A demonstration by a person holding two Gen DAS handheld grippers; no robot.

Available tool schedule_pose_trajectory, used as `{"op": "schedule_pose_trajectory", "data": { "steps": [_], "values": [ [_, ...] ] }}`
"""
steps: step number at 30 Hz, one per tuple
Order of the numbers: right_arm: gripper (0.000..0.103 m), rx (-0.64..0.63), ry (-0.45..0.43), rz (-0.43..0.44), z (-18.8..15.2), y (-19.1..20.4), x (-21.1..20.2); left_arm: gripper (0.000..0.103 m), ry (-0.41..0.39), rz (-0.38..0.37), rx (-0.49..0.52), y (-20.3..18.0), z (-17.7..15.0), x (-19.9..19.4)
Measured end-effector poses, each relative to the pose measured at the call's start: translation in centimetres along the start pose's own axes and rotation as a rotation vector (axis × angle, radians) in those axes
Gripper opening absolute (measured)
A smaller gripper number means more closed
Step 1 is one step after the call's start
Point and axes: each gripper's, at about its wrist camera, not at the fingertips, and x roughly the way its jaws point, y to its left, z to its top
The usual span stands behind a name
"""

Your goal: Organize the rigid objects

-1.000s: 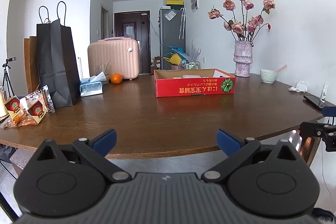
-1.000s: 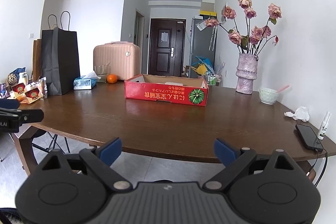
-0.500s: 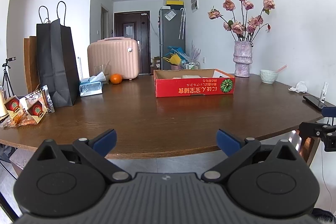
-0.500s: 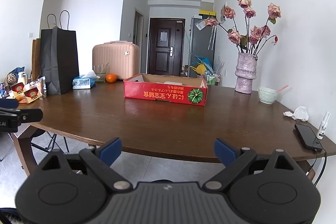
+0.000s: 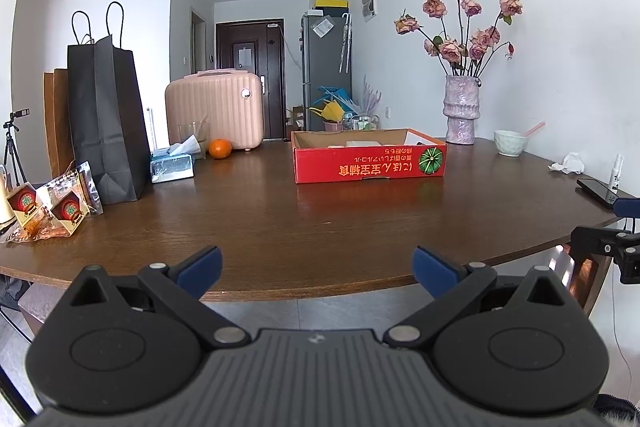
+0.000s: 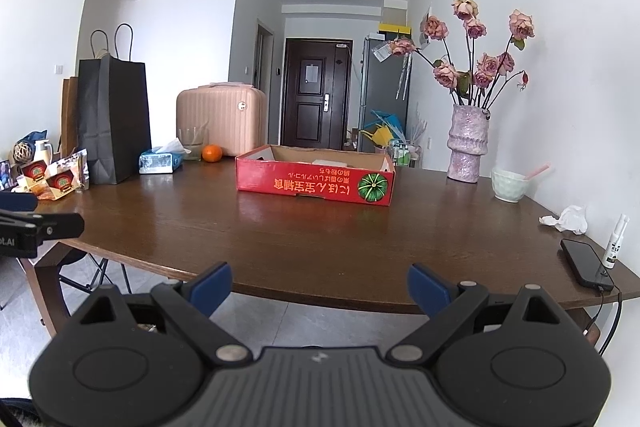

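Dark brown wooden table (image 5: 320, 219) bearing a red cardboard tray (image 5: 370, 163) near its centre, with pale items inside, only partly visible. Left gripper (image 5: 316, 267) and right gripper (image 6: 319, 285) hover off the near edge, jaws spread wide, holding nothing. Loose objects lie well apart: orange (image 5: 220, 148), tissue box (image 5: 173, 167), smartphone (image 6: 586, 263), spray bottle (image 6: 616, 241). Probable hazard: reaching across could snag the phone's cable or topple the flower vase (image 6: 467, 145).

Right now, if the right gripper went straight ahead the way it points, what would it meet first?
Probably the red cardboard box on the brown wooden table; the open right gripper sits before the table's near edge, and depth is unclear.
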Motion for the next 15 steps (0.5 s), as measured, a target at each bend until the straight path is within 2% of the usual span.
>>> {"op": "schedule_pose_trajectory", "data": {
  "steps": [15],
  "values": [
    [0.095,-0.007,0.001,0.007,-0.13,0.19,-0.17,0.103,0.001,-0.005,0.004,0.00,-0.14,0.12]
  ]
}}
